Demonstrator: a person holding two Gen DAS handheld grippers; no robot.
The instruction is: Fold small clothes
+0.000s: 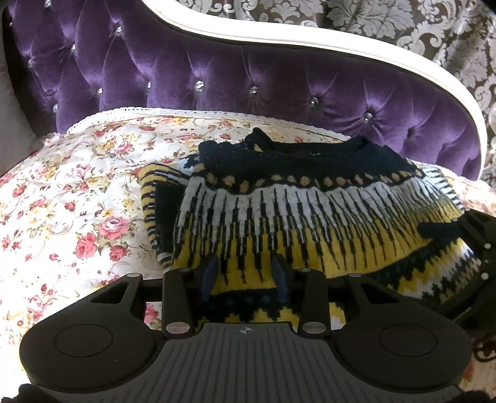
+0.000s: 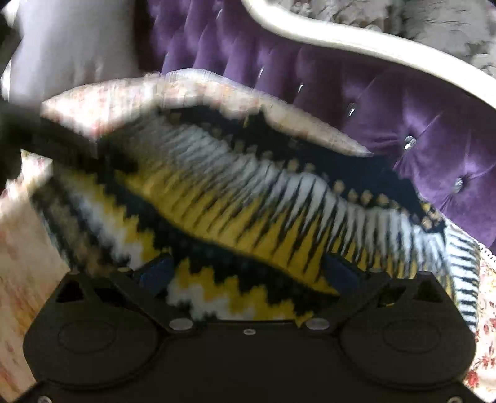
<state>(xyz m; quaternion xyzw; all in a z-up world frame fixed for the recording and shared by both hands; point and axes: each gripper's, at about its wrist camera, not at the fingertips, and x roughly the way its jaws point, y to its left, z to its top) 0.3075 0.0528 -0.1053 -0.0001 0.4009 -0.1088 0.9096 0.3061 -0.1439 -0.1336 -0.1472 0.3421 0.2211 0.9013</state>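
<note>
A knitted sweater (image 1: 310, 217) in black, yellow and white lies folded on the floral bedspread (image 1: 77, 192), neck toward the headboard. My left gripper (image 1: 245, 276) stands partly open at the sweater's lower hem, its blue pads (image 1: 210, 272) resting on flat knit with nothing pinched. At the right edge of the left wrist view, the right gripper (image 1: 477, 245) sits beside a dark sleeve cuff (image 1: 434, 231). The right wrist view is blurred. In it my right gripper (image 2: 248, 272) is wide open over the sweater (image 2: 248, 201), clear of the fabric. The left gripper (image 2: 62, 142) shows as a dark blur at upper left.
A purple tufted headboard (image 1: 217, 74) with a cream frame (image 1: 310, 40) rises just behind the sweater. Damask wallpaper (image 1: 403, 24) lies beyond it. A grey pillow (image 1: 18, 124) sits at the far left. Bare bedspread stretches left of the sweater.
</note>
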